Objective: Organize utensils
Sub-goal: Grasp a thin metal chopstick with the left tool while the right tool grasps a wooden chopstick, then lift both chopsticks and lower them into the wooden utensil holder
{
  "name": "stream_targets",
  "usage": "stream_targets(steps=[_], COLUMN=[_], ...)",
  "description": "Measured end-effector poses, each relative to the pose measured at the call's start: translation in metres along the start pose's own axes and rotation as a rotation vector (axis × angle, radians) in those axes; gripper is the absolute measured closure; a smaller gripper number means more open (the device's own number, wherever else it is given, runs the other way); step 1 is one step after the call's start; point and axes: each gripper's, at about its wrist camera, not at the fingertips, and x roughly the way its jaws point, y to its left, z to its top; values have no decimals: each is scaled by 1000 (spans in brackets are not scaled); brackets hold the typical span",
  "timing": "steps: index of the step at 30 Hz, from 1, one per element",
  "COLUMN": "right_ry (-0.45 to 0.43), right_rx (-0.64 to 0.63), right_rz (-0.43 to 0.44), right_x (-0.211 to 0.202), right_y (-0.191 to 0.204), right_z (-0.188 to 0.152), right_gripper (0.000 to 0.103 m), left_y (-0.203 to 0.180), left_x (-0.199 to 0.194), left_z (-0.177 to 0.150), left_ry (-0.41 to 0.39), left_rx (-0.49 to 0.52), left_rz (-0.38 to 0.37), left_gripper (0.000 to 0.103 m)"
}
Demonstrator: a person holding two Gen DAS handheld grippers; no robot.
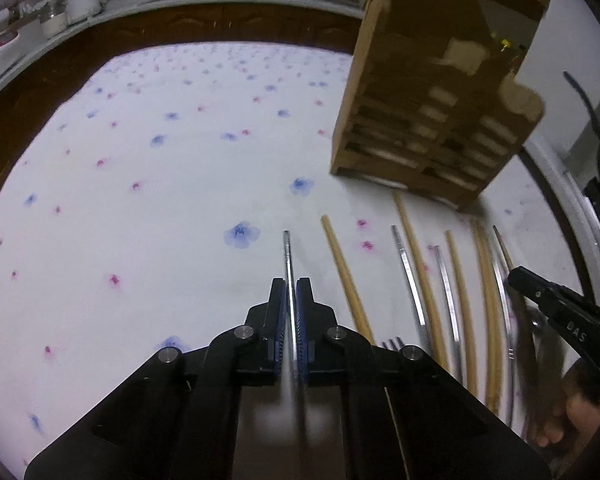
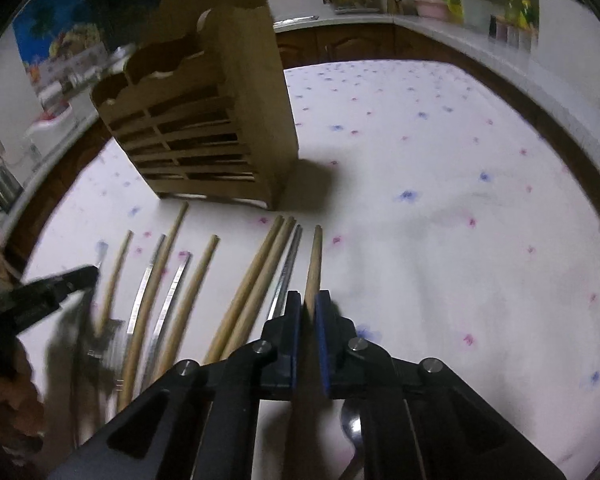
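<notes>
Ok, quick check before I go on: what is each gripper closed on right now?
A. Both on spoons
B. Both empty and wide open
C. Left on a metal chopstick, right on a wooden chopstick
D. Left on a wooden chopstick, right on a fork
C: the left gripper has its jaws shut on a metal chopstick, and the right gripper on a wooden chopstick.

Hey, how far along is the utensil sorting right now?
Barely started. Done: nothing can be seen sorted into the wooden organizer. In hand: the left claw is shut on a metal chopstick, and the right claw is shut on a wooden chopstick. Left: the other chopsticks, a fork and a spoon lie on the flowered tablecloth.
</notes>
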Motion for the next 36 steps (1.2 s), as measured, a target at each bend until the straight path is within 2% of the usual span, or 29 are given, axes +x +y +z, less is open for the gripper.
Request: stream_targets(steps=[10, 21, 26, 36], right_ry=[-147, -341, -398, -457], right_rx=[29, 1, -19, -37], right_rz=[96, 158, 168, 176], right_x=[-68, -145, -164, -172], right_y=[10, 32, 40, 48], right_z=[2, 27, 42, 64], right_gripper=[96, 96, 96, 96], left_y=[-3, 3, 3, 1], left_x=[-80, -152, -169, -183], left_z=[-3, 13, 21, 48], left_ry=[-146, -292, -342, -406], left_rx=[-15, -24, -16, -11], left_rz=[-104, -154, -157, -159], left_gripper=[99, 99, 99, 99])
